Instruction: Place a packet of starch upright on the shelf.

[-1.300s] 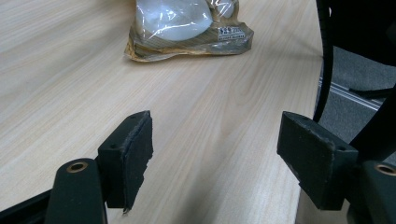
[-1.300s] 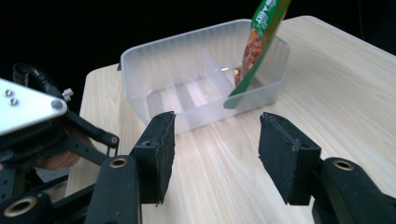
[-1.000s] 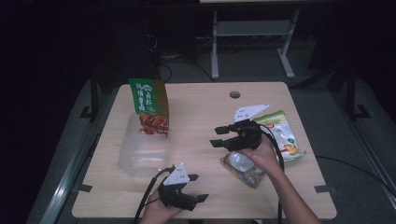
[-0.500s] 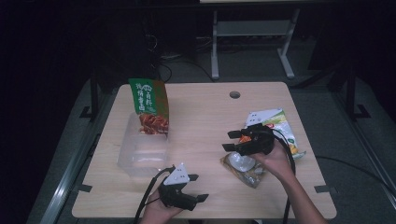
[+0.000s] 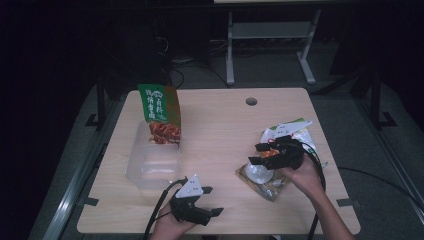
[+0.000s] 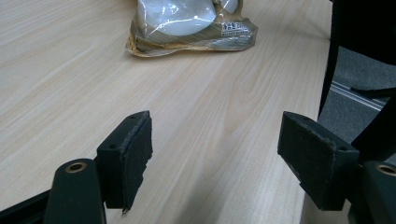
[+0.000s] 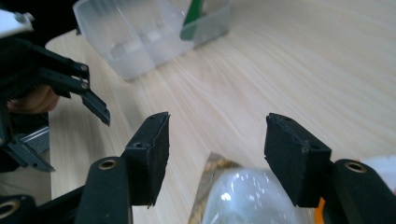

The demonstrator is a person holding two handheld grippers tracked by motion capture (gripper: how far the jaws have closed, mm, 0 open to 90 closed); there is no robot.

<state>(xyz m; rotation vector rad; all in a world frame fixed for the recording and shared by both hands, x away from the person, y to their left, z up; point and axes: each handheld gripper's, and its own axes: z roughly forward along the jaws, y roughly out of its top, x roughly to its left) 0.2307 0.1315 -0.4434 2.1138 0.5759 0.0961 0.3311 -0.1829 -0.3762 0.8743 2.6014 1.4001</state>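
Note:
A brown and clear snack bag [image 5: 262, 179] holding white round pieces lies on the table's right front; it also appears as the bag [image 6: 187, 25] ahead of the left jaws and as the bag [image 7: 247, 196] just under the right jaws. My right gripper [image 5: 257, 153] hovers open right above it, nothing between its pads [image 7: 152, 151]. At the front edge my left gripper [image 5: 212, 201] rests open and holds nothing, its fingers [image 6: 128, 156] wide apart. A clear plastic bin [image 5: 152, 160] at the left holds an upright green snack bag [image 5: 160, 112].
A green and white packet [image 5: 292, 132] lies behind the right gripper near the table's right edge. A round cable hole [image 5: 251, 101] sits at the back of the table [image 5: 220, 125]. The left gripper [image 7: 56, 84] appears off to the left in the right gripper view.
My right gripper has come down and forward from above the green and white packet to just over the brown and clear bag. The left gripper has stayed put.

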